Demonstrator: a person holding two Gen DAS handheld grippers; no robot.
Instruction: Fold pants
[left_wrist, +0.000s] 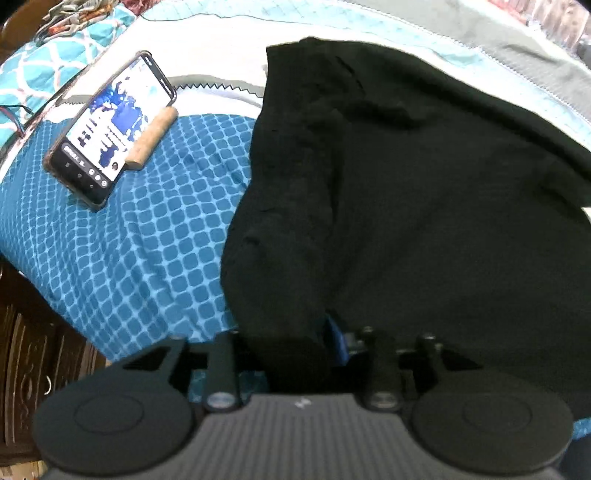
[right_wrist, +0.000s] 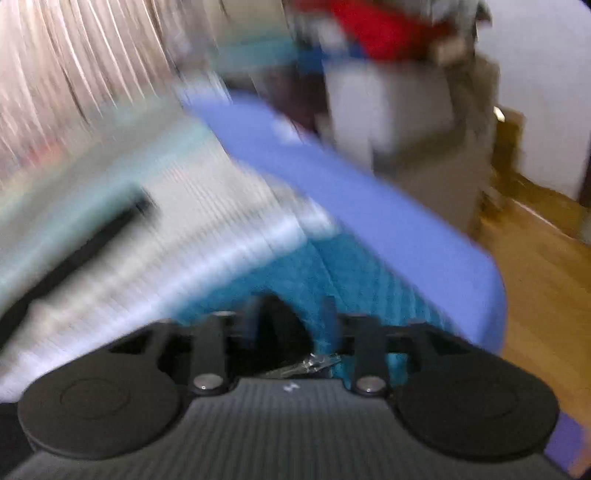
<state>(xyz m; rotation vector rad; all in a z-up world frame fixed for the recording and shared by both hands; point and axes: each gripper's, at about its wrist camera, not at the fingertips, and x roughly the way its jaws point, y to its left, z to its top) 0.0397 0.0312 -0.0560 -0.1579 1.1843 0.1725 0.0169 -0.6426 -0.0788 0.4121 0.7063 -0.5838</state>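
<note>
Left wrist: my left gripper (left_wrist: 295, 345) has a fold of the black pants (left_wrist: 424, 192) between its jaws; whether they pinch it, I cannot tell. The pants lie bunched on the bed (left_wrist: 147, 240) beside a phone (left_wrist: 110, 129), folding unfinished.

Right wrist: heavily blurred. My right gripper (right_wrist: 291, 325) is part open over the bedspread, dark cloth at its left finger, contact unclear.

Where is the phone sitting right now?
In the left wrist view the phone lies upper left on the blue checked bedspread, its far edge propped on a cork-coloured roller, left of the black pants and apart from them.
</note>
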